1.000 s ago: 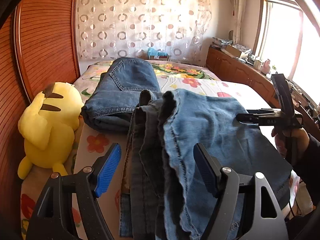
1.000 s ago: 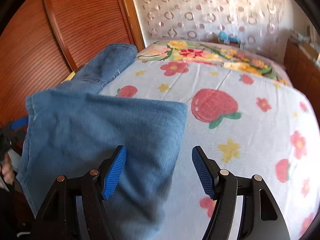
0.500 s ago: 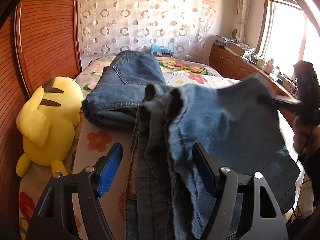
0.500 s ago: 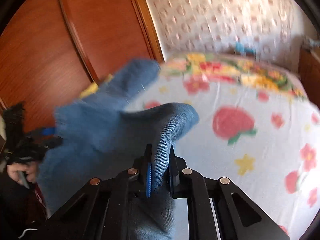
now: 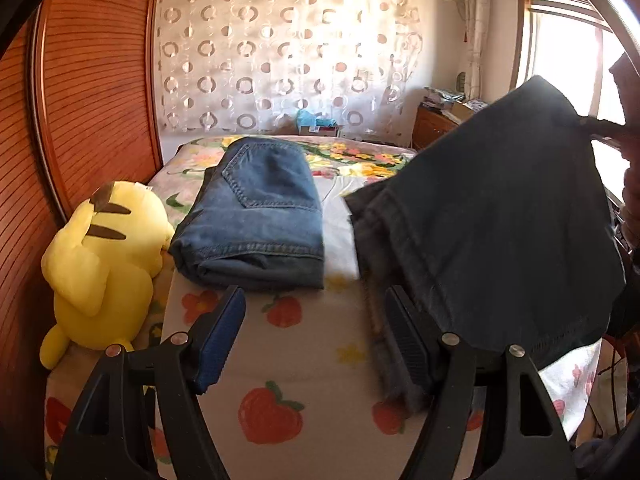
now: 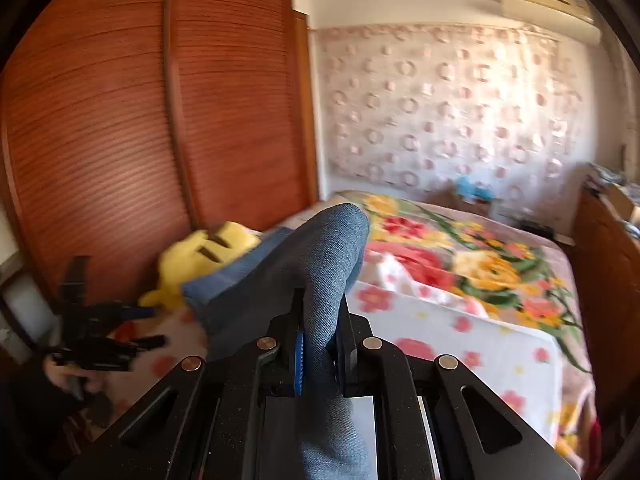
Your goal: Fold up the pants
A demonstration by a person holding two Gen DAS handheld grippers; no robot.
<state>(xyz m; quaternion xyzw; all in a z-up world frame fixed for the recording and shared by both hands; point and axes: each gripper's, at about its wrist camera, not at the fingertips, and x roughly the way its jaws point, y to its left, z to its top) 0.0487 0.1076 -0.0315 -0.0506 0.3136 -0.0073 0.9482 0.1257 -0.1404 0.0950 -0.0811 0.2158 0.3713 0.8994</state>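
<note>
The bed [image 5: 304,364] with the flowered sheet is carrying folded jeans [image 5: 256,216] at the far left. The pants [image 5: 492,232] are hanging above its right side. The right gripper [image 6: 318,344] is squeezing their cloth between its fingers. The left gripper [image 5: 314,340] is standing with fingers apart, holding nothing.
</note>
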